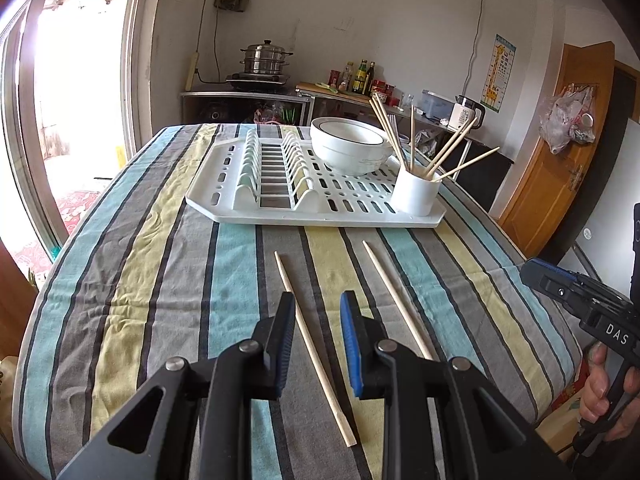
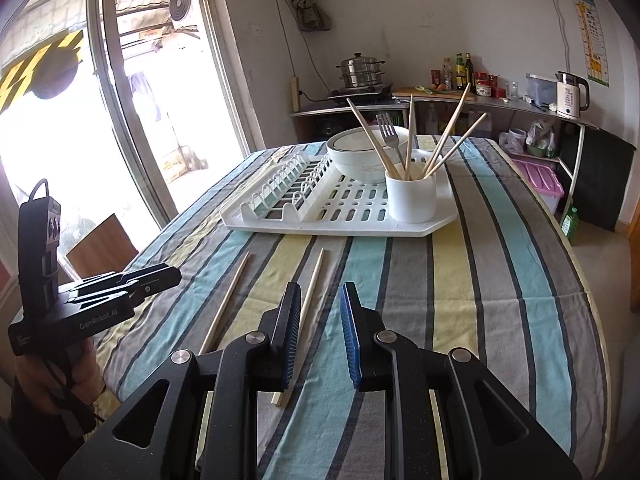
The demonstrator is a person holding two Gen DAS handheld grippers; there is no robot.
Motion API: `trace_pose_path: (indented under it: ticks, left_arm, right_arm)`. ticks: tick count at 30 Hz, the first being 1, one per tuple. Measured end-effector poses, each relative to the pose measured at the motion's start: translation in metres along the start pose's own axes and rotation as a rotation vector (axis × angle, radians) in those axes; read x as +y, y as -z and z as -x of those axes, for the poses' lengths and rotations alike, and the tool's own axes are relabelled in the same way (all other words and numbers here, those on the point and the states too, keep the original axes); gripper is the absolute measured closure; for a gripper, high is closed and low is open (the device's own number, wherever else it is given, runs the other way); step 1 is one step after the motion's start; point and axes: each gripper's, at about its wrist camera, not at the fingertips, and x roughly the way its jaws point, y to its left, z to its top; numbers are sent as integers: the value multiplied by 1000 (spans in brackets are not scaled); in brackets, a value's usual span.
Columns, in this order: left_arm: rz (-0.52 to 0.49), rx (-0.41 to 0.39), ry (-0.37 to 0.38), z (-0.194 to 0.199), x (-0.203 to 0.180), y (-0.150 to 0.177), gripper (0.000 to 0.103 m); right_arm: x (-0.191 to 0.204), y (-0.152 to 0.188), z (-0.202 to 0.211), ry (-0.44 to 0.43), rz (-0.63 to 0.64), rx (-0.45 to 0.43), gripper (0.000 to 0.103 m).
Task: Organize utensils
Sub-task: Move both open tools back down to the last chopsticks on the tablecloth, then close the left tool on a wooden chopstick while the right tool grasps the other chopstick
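Left hand-held gripper (image 1: 316,304): we hold it low over the counter (image 1: 160,280), jaws apart and empty, astride the left chopstick (image 1: 312,344) at lower centre of its view.
Right hand-held gripper (image 2: 320,298): jaws apart, nothing gripped; the right chopstick (image 2: 308,304) lies just beside its left pad.
Holder cup (image 2: 411,196): at the right corner of the white rack (image 2: 304,220), centre frame, already holding chopsticks and a fork (image 2: 387,128).
How we do it well: we centre each stick between the pads, press down to the cloth, close mid-shaft, then lift level.
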Motion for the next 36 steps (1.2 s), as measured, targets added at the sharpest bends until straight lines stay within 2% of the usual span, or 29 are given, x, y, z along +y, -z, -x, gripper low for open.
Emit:
trace_pose_path:
  ticks: [10,20,29,36]
  left_arm:
    - [24,110,-30,-46,13,-14,79]
    - [47,212,-47,-92,23,-23,79]
    - [35,249,-67,-108,25,-28,79]
    - [22,246,-83,-114,24,-31,79]
  right_arm:
    - [3,-8,-42,-7,10,68,82]
    - [9,-20,-100,-12,30,187,82]
    - [12,-27,-137,-2,42,257,82]
    - [12,-28,-156,14,58,295,84]
